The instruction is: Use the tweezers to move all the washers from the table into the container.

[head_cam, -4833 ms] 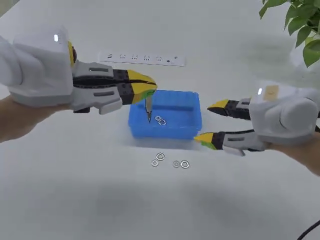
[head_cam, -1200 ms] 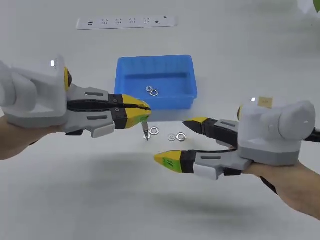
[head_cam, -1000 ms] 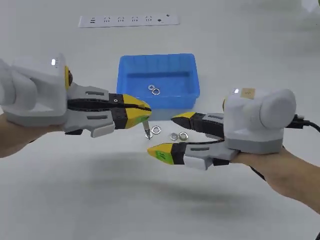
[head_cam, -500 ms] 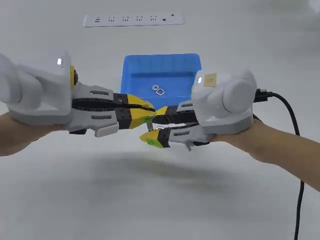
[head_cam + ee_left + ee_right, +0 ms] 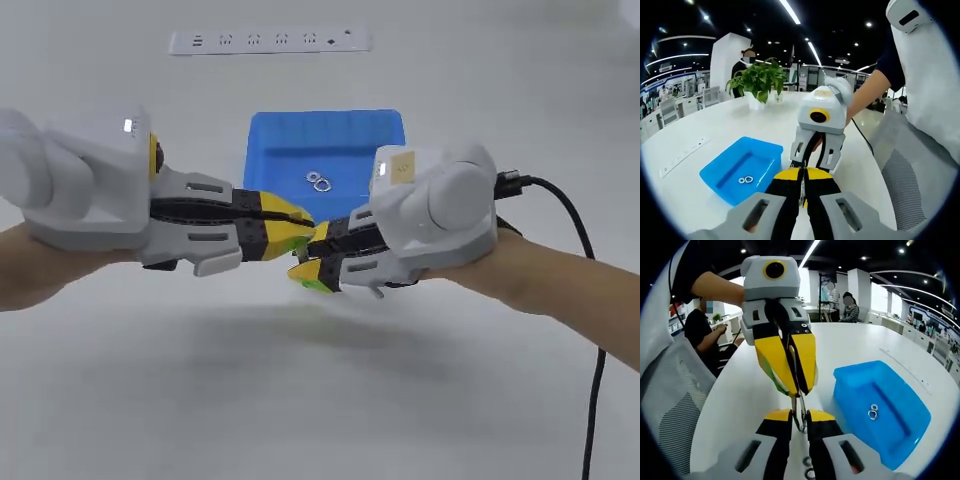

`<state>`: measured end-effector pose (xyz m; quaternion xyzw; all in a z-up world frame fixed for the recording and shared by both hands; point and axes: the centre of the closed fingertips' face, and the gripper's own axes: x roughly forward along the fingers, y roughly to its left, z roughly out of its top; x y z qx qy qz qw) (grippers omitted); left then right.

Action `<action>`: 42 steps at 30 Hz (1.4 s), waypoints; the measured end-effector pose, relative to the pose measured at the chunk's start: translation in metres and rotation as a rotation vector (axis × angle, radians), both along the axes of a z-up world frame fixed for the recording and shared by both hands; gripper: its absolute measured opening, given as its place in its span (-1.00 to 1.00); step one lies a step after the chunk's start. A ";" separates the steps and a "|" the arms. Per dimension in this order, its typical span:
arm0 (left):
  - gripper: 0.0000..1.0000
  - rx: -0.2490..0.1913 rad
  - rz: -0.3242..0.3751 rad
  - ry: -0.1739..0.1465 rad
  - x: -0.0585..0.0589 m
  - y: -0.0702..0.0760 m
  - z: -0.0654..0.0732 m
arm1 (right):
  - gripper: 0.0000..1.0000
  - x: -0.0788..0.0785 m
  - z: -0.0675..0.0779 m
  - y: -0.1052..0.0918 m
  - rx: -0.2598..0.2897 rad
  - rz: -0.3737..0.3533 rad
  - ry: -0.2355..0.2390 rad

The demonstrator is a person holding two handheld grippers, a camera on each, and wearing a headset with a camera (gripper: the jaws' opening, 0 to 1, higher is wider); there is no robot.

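Now | blue container: two washers inside | left hand-held gripper clamps tweezers

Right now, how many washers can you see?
4. Two washers lie side by side in the blue container; two more on the table under the right gripper. Others may be hidden.

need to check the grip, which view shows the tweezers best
The right gripper view: the tweezers hang in plain sight from the left gripper's shut fingers, tips down between the right gripper's own fingers. The left gripper view gives a thin sliver between its fingers; in the head view both grippers cover them.
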<state>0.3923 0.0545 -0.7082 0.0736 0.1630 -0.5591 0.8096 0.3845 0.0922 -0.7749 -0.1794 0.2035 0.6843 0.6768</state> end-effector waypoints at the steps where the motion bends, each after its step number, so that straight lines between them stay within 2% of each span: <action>1: -0.88 0.000 0.000 0.001 0.000 0.000 0.000 | -0.75 0.000 0.000 0.000 -0.001 0.002 -0.002; 13: -0.88 0.008 0.001 -0.004 0.001 -0.002 -0.001 | -0.79 0.000 0.000 -0.001 -0.003 0.018 -0.012; 18: -0.87 0.000 0.021 0.007 0.002 -0.003 -0.001 | -0.80 0.001 0.000 -0.002 -0.003 0.017 -0.006; 21: -0.87 0.024 0.021 -0.017 0.003 -0.002 -0.001 | -0.80 0.001 0.000 -0.002 -0.005 0.012 -0.002; 22: -0.86 0.041 0.018 -0.044 0.003 -0.001 -0.001 | -0.80 0.001 0.000 -0.001 -0.005 0.011 0.004; 24: -0.86 0.037 0.019 -0.028 0.001 0.000 -0.001 | -0.80 0.000 0.000 -0.001 -0.007 0.012 0.005; 28: -0.78 0.047 0.031 -0.028 0.001 0.005 -0.002 | -0.80 -0.001 0.000 -0.001 -0.009 0.003 0.011; 35: -0.73 0.000 0.078 -0.037 0.003 0.011 0.012 | -0.80 -0.002 0.000 0.000 -0.007 -0.001 0.019; 42: -0.73 -0.031 0.130 -0.047 -0.007 0.021 0.020 | -0.81 0.000 0.006 0.002 0.032 -0.012 0.047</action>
